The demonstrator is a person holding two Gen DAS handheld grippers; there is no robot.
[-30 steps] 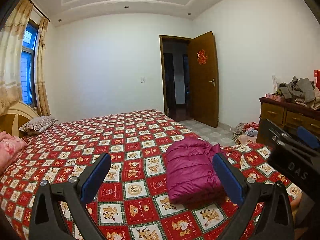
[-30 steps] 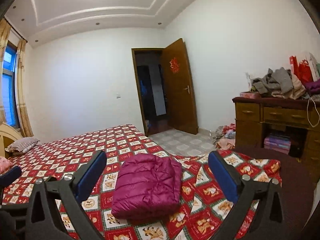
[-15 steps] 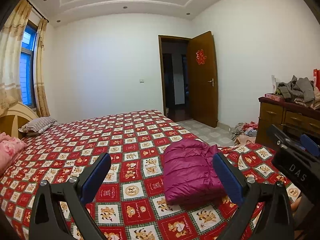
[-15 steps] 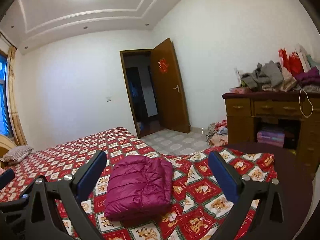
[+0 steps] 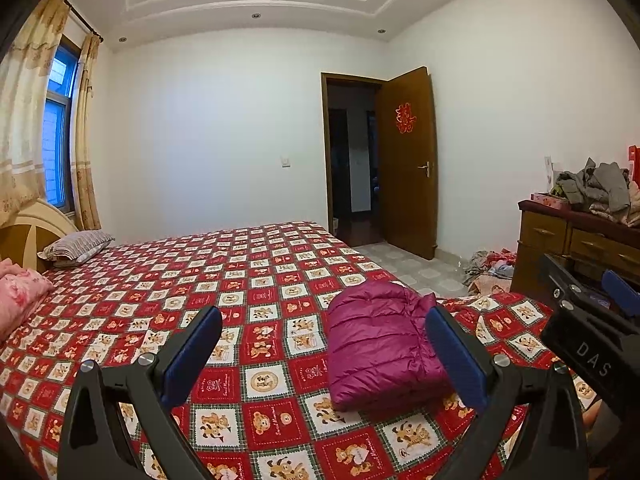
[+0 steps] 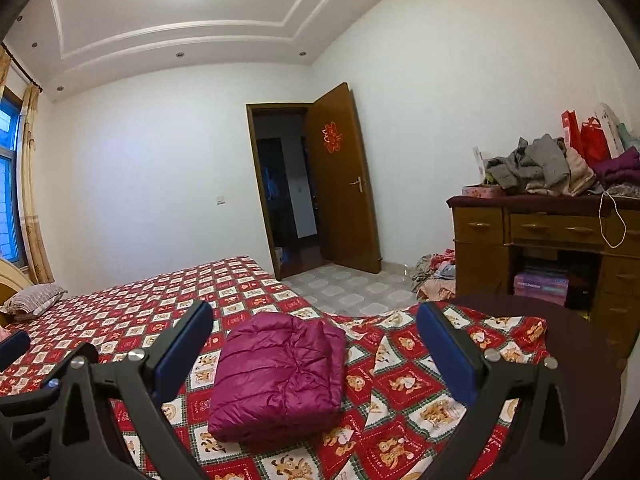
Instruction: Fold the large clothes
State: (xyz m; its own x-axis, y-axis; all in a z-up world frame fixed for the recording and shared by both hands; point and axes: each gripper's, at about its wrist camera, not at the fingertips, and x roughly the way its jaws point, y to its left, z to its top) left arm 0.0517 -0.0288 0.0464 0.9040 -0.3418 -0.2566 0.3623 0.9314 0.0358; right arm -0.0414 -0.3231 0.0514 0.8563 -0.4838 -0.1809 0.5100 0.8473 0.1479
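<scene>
The jacket (image 6: 276, 376) lies folded into a neat bundle on the bed (image 6: 132, 312), at 12 o'clock of both tools (left tool (image 5: 324, 364), right tool (image 6: 316, 354)), each gaping and empty; folding looks done

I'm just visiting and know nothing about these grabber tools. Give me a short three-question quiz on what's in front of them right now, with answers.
1. True or false: the left gripper is clamped on the purple puffer jacket.
2. Which best describes the jacket? A) spread flat B) folded into a compact bundle C) hanging on the door
3. Fill in: the jacket lies on the ____-patterned bedspread.

Key
1. False. Both the left gripper and the right gripper are open and hold nothing.
2. B
3. Bear, in red and white squares.
</scene>
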